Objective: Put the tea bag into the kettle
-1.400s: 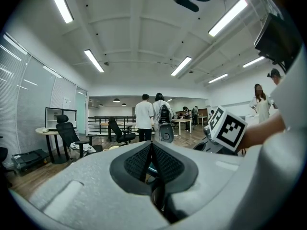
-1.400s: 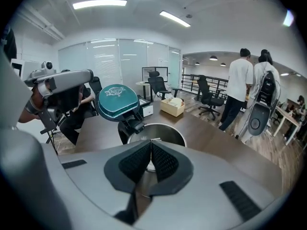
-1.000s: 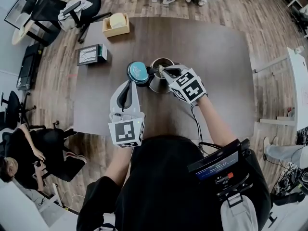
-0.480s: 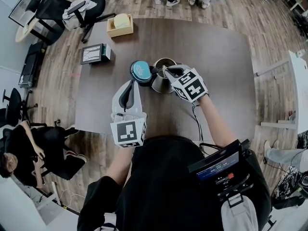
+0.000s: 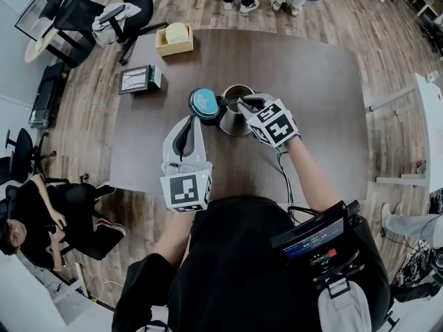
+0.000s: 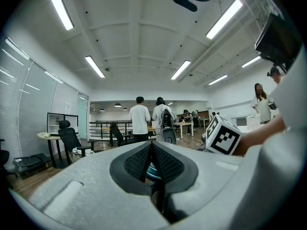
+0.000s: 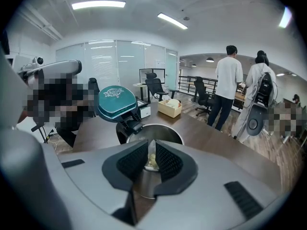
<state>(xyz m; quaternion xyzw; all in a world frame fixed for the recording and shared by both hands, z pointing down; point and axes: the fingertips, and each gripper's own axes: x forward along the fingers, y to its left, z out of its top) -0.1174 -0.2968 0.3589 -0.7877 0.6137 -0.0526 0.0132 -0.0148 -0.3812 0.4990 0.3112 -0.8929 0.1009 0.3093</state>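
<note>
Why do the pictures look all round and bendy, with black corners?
Head view: the wide lens bows the table edges. Left gripper view: black corners, and the ceiling lights glare as curved strips. Right gripper view: same black rim, and the kettle rim shines.

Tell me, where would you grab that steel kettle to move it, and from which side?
By the black handle, the narrow part sticking out from the side of the kettle under the hinge. Come in level from that side and stay low, because the teal lid stands open right above it. The round steel body looks too wide and smooth to pinch.
</note>
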